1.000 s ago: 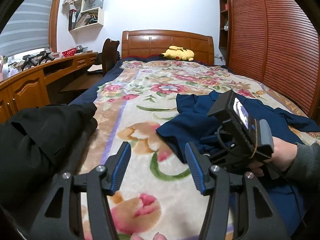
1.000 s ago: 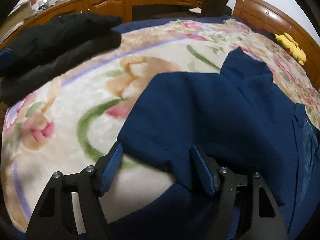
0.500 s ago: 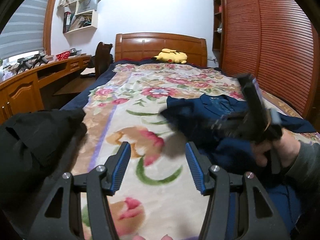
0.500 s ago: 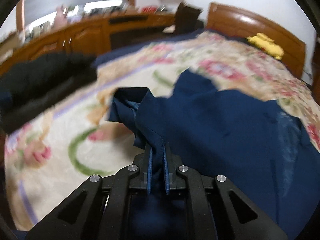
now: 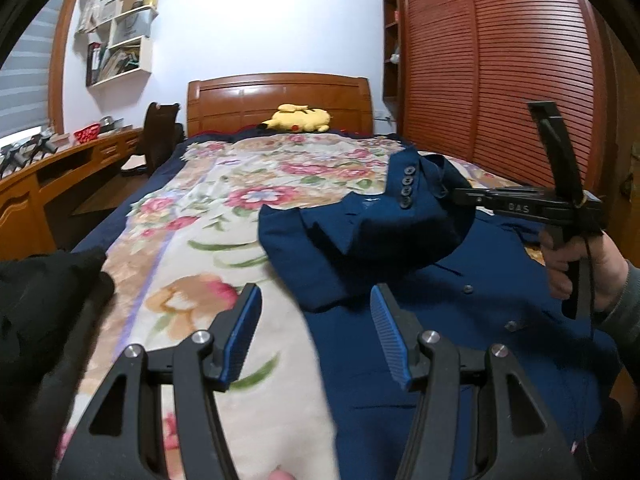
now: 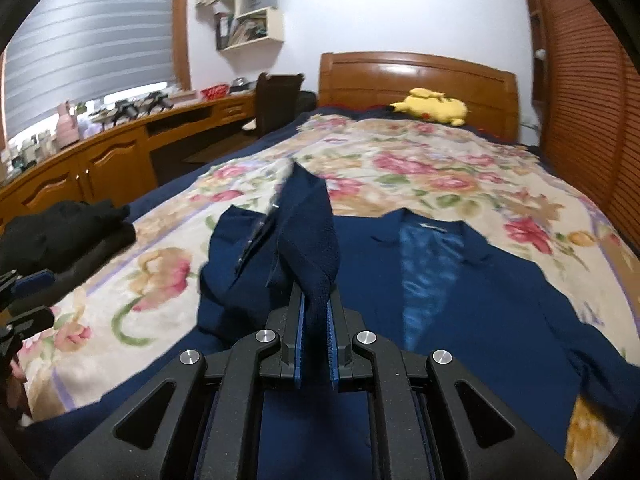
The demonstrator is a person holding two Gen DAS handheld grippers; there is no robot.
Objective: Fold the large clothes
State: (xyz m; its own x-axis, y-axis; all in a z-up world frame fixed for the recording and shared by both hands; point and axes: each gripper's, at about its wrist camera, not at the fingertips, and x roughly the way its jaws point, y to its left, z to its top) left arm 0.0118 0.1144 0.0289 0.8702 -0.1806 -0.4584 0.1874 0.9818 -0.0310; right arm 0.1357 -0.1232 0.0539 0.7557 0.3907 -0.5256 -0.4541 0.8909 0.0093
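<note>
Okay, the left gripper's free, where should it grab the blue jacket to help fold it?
Probably the blue jacket at its near left edge, just ahead of the open left gripper, coming in low from the left. That edge lies flat on the floral blanket; the right gripper has the sleeve lifted.

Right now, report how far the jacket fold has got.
Done: the blue jacket lies spread open on the bed, lining up. In hand: the right gripper is shut on a sleeve, held off the bed over the jacket; the left gripper hangs open and empty. Left: laying that sleeve down, the other side, and the final folds. A black garment sits aside.
</note>
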